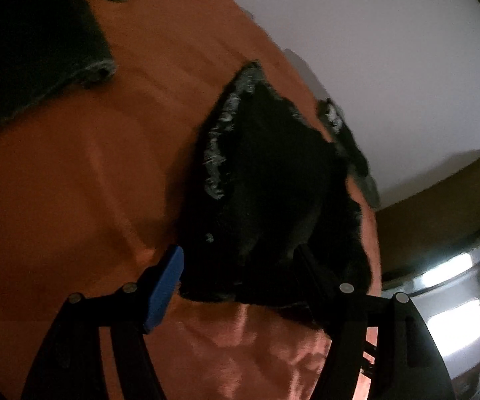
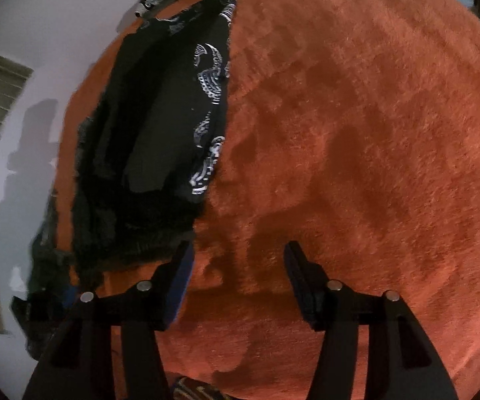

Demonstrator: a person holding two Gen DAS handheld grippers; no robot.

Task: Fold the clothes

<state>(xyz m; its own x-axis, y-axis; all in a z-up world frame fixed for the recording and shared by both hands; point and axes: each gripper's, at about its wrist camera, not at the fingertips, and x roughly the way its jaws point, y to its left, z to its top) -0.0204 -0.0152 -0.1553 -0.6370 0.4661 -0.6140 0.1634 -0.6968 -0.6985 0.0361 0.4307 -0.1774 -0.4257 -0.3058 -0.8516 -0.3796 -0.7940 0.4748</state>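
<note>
A rust-orange fleecy blanket point(image 2: 356, 133) fills most of both views, covering the surface; its nap shows darker brushed patches and a few soft creases. Beyond its edge lies a pale floor point(image 1: 390, 50).

On the blanket lies a black garment point(image 2: 159, 126) with a white paisley-like print along one edge. In the right wrist view it stretches in a long, partly folded strip down the left side of the blanket, close to the blanket's edge, with its fuzzy lower end just beside the left finger of the right tool. In the left wrist view the same garment appears as a dark, blurred heap near the blanket's edge.

A second dark piece of clothing point(image 1: 33, 50) with a greyish hem lies at the upper left of the left wrist view, well apart from the black garment.

The left tool point(image 1: 240, 270) has its jaws standing apart. The near end of the black garment lies between them and covers part of the right finger; whether either pad presses on the cloth cannot be told through the blur.

The right tool point(image 2: 238, 266) has its jaws standing apart over bare blanket, with nothing between them. Its left finger carries a blue pad point(image 2: 181, 286).

A brown box-like shape point(image 1: 446, 200) and a shiny metal object point(image 1: 453, 286) sit on the floor at the right of the left wrist view.
</note>
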